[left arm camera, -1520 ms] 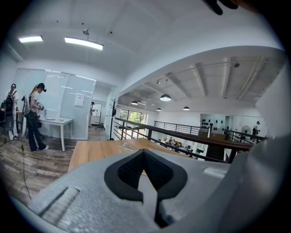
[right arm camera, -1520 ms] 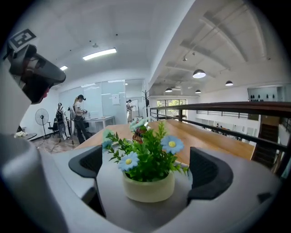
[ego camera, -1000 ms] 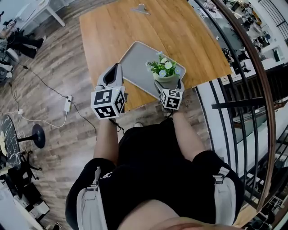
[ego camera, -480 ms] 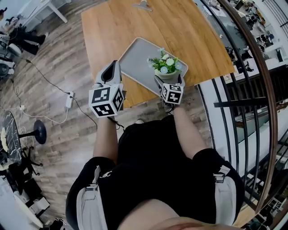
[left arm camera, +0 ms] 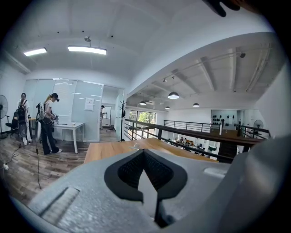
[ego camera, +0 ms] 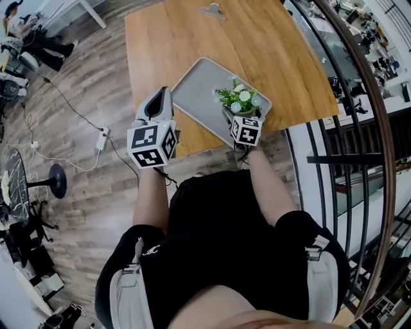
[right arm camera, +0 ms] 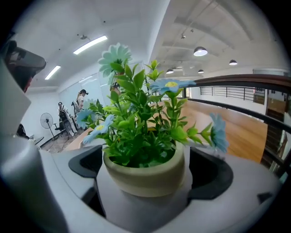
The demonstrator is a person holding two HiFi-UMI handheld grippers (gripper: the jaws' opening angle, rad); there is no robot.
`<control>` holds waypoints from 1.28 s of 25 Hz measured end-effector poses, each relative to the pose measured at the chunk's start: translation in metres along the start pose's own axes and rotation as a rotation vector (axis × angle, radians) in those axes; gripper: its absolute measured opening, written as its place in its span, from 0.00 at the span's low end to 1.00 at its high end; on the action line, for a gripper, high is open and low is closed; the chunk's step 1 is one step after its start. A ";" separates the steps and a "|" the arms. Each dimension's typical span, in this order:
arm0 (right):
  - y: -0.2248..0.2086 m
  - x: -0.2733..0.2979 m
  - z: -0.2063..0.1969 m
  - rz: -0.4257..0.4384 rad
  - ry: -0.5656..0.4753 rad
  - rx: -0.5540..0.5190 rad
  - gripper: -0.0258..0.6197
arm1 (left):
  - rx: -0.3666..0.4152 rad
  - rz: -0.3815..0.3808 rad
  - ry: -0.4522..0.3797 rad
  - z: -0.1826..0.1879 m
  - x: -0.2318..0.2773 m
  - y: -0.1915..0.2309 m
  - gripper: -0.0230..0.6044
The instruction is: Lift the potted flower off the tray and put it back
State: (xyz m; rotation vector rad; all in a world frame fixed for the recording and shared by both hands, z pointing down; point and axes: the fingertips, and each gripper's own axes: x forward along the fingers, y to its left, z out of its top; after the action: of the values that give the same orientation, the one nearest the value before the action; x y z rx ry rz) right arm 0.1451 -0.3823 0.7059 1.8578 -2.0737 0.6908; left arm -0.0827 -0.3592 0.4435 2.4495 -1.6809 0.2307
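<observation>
The potted flower (ego camera: 239, 100) is gripped by the right gripper (ego camera: 240, 118), jaws spread and pressed to either side of the cream pot, over the near corner of the grey tray (ego camera: 199, 90). Whether the pot is raised cannot be told. The left gripper (left arm camera: 144, 159) is held just off the wooden table (ego camera: 257, 45), jaws closed on nothing. Plank floor (ego camera: 83, 115) is seen below, a black railing (left arm camera: 195, 135) beyond, strip lights (left arm camera: 86, 49) overhead.

Layout: grey rectangular tray (ego camera: 199, 96) on light wooden table (ego camera: 192, 38), upper centre of frame.
Small cream-pot potted flower (ego camera: 239, 99) at tray's right end, between right gripper (ego camera: 239, 115) jaws; left gripper (ego camera: 159, 103) just left of tray; metal clip (ego camera: 210, 11) at top edge.
</observation>
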 end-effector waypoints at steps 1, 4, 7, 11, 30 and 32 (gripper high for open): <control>0.002 0.003 0.002 0.003 0.003 -0.012 0.94 | -0.003 0.010 -0.003 0.002 0.000 0.004 0.06; 0.005 0.011 0.005 0.006 0.016 -0.040 0.94 | -0.009 0.035 -0.008 0.003 0.001 0.013 0.06; 0.005 0.016 0.005 0.006 0.028 -0.050 0.94 | -0.009 0.044 -0.006 0.001 0.002 0.012 0.06; 0.006 0.018 0.006 0.014 0.025 -0.057 0.94 | -0.009 0.044 -0.007 0.002 0.002 0.009 0.06; 0.007 0.020 0.000 0.032 0.075 -0.046 0.94 | 0.003 0.026 -0.042 0.008 -0.019 0.014 0.06; 0.007 0.013 -0.004 0.013 0.082 -0.023 0.94 | 0.003 0.020 -0.046 0.009 -0.023 0.015 0.06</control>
State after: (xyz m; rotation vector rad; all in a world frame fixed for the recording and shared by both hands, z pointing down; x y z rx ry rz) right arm 0.1354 -0.3909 0.7151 1.7751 -2.0360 0.7308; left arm -0.1050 -0.3452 0.4306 2.4598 -1.7251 0.1805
